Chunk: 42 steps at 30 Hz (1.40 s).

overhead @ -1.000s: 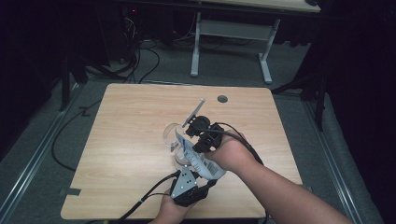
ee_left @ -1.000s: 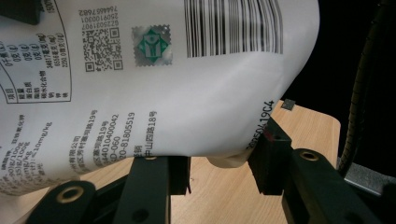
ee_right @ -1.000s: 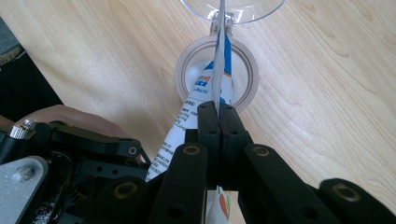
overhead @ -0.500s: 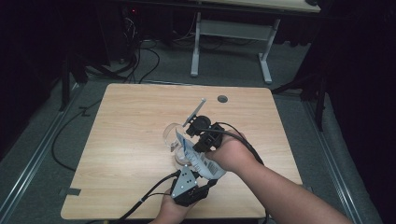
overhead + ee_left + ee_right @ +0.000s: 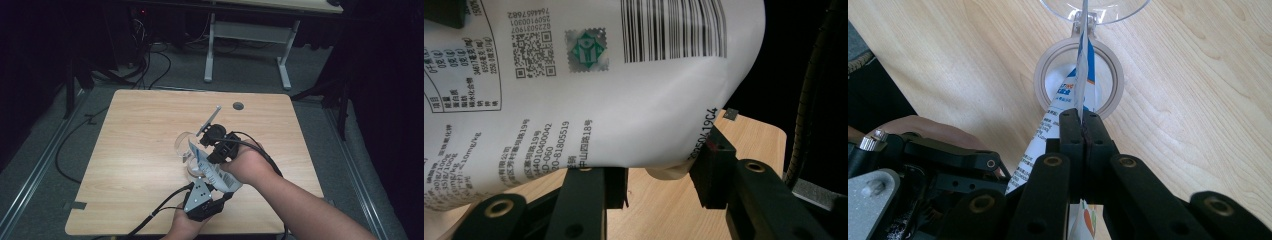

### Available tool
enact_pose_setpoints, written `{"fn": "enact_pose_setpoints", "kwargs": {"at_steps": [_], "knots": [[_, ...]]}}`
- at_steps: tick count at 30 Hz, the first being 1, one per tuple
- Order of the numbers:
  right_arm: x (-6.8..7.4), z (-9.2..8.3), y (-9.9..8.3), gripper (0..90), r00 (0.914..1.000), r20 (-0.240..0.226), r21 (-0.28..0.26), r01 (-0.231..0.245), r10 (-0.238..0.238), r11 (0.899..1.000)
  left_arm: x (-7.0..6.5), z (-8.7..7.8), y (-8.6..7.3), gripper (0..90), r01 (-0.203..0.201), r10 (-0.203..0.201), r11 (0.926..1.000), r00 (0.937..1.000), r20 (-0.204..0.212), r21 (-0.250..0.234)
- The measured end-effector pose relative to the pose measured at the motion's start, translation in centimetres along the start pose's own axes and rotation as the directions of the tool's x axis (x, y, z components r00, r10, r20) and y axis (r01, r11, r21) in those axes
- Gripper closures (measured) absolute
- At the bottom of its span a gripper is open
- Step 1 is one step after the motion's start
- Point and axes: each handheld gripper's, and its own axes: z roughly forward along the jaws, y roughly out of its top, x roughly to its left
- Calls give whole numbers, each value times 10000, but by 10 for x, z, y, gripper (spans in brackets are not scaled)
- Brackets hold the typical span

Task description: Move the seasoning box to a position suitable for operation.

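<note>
A white printed pouch [image 5: 210,169] with a barcode [image 5: 674,30] hangs tilted between both grippers, above the middle of the wooden table [image 5: 140,130]. My right gripper [image 5: 1081,120] is shut on the pouch's thin upper edge [image 5: 1083,65]. My left gripper [image 5: 664,175] grips the bulging lower end of the pouch [image 5: 599,100], its pads pressing both sides. Directly below the pouch sits a small round jar [image 5: 1078,75] with a beige rim, its clear hinged lid [image 5: 1095,10] flipped open. In the high view the jar [image 5: 192,172] and lid [image 5: 184,142] are partly hidden by the pouch and the grippers.
A round cable hole [image 5: 238,106] lies near the table's far edge. Cables trail from the left gripper [image 5: 202,199] off the near edge. Beyond the table, on the grey floor, stand a white desk frame [image 5: 250,35] and loose cables [image 5: 150,65].
</note>
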Motion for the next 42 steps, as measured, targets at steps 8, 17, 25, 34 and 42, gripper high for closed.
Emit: {"fn": "enact_pose_setpoints", "kwargs": {"at_steps": [8,17,25,34,42], "knots": [[1,0,1,899,10000,-1,-11,-37,37,10000,1,0,1,638,58,-58,10000,10000,11,-31],[1,1,3,899,10000,25,17,6,-6,10000,1,-1,1,637,58,-58,10000,10000,14,-24],[2,1,4,899,10000,18,-19,29,-29,10000,2,-1,2,638,51,-51,10000,10000,0,-45],[2,2,4,899,10000,12,-11,27,-27,10000,2,-1,2,638,83,-83,9999,10000,5,-88],[1,1,4,899,10000,15,-39,23,-23,10000,2,-1,2,638,82,-82,9999,10000,18,-107]]}}
